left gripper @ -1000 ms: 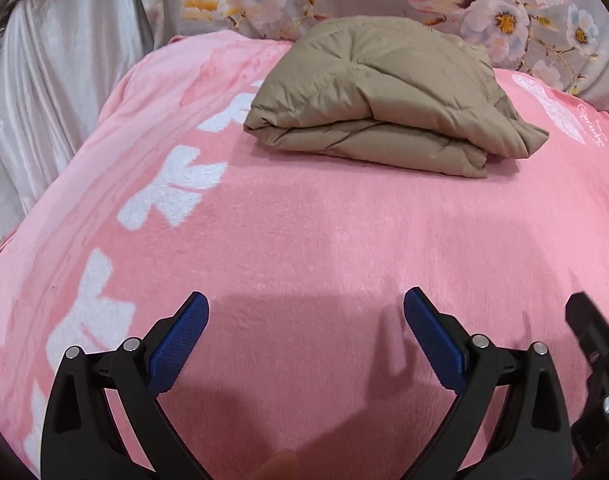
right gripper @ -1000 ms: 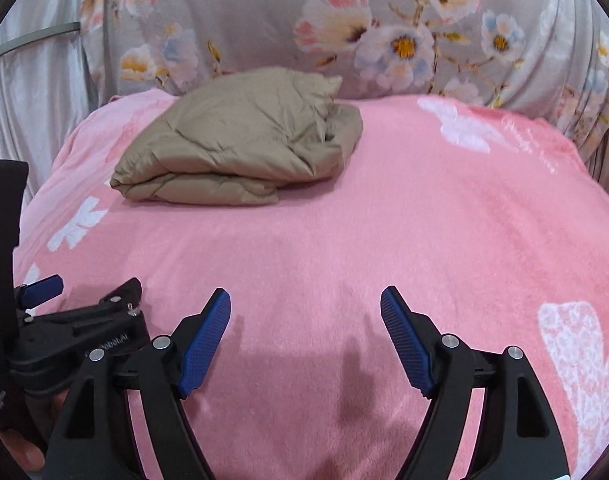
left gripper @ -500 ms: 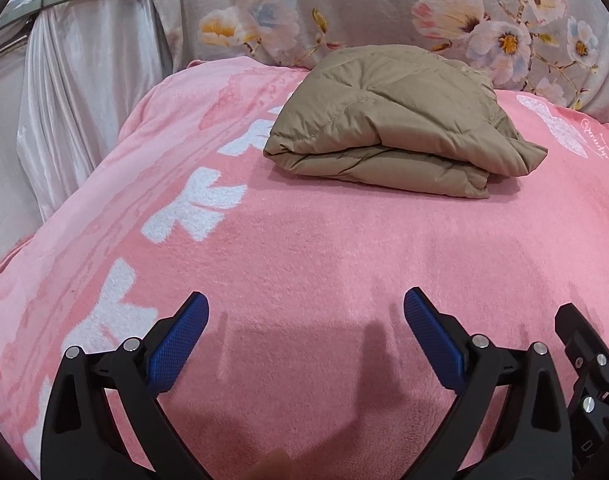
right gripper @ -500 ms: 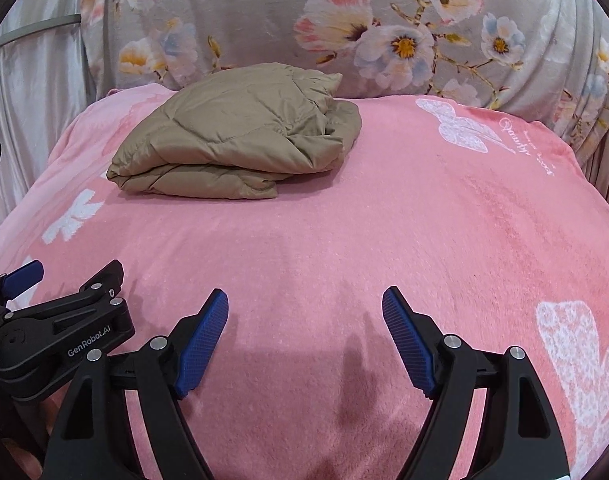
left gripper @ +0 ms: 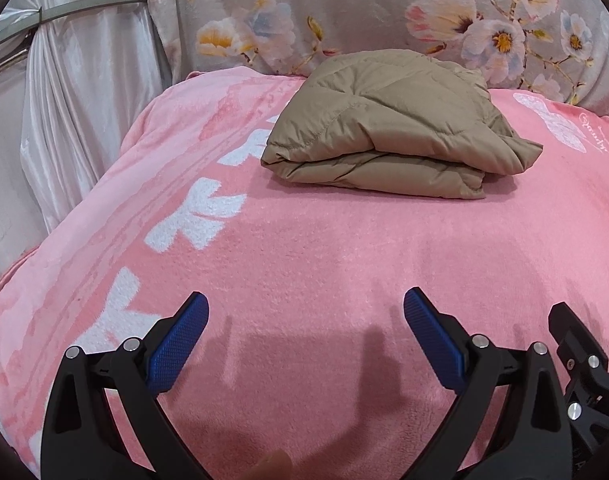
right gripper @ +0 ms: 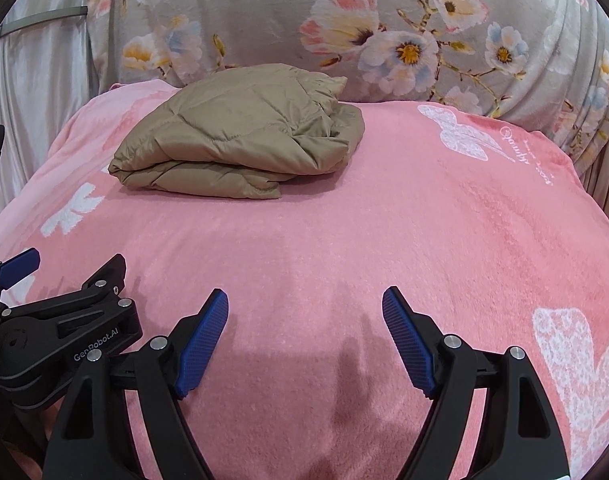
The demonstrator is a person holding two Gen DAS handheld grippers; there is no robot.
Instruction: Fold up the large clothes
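A tan quilted jacket (left gripper: 388, 128) lies folded into a compact bundle at the far side of a pink blanket (left gripper: 324, 248); it also shows in the right wrist view (right gripper: 240, 140). My left gripper (left gripper: 304, 320) is open and empty, hovering over the blanket well short of the jacket. My right gripper (right gripper: 304, 316) is open and empty too, beside the left one, whose black body (right gripper: 64, 320) shows at the lower left of the right wrist view.
A grey floral cloth (right gripper: 384, 32) hangs behind the blanket. White satin drapery (left gripper: 64, 100) hangs at the left. The pink blanket (right gripper: 424, 220) carries white butterfly prints and drops off at its left and right edges.
Both grippers have drawn back and tilted up a little, so the folded jacket sits lower and farther in both views. Both stay open and empty.
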